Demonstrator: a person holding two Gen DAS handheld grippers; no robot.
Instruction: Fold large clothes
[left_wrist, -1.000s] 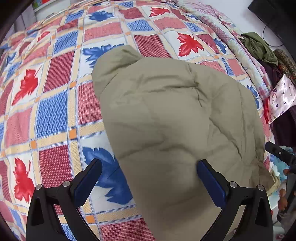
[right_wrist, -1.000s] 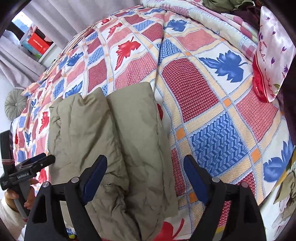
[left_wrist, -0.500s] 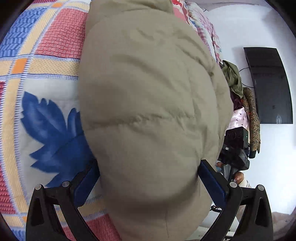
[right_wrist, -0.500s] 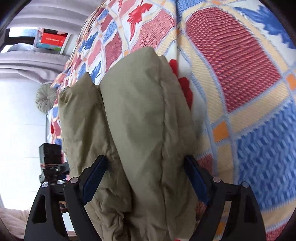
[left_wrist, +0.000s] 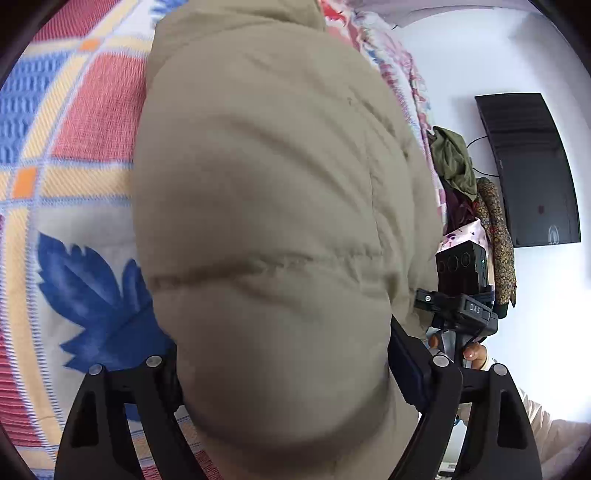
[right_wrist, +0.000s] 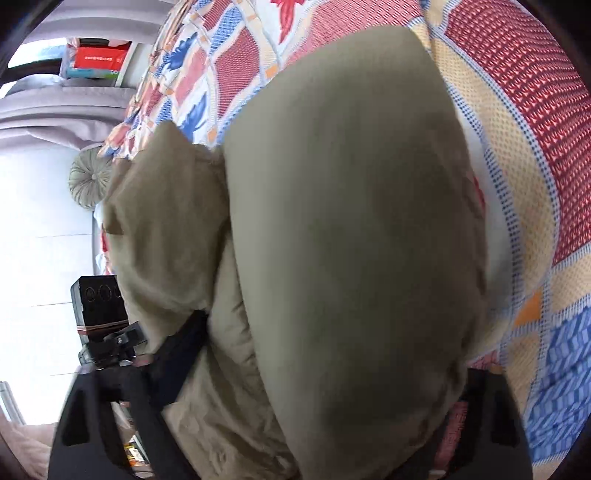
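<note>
- the left gripper (left_wrist: 282, 384) has its black fingers spread wide around the near edge of the padded khaki-olive quilted jacket (left_wrist: 280, 206); the fabric bulges between them, and i cannot tell whether they are pressing it yet.
- the right gripper (right_wrist: 325, 391) also straddles the near end of the same jacket (right_wrist: 351, 221), fingers wide with the bulk filling the gap; whether it is clamped i cannot tell.
- the jacket lies on the patchwork bedspread with red and blue leaf prints (left_wrist: 77, 155), already doubled lengthwise into two thick rolls side by side, seen in the right wrist view.
- beyond it: a pile of dark and olive clothes (left_wrist: 454, 166) by the wall.
- judged step: taking hold of the near end for a crosswise fold.
- next move likely calls for both grippers to close firmly on the thick layers, then lift and carry the end forward together, keeping the rolls from springing apart.
</note>
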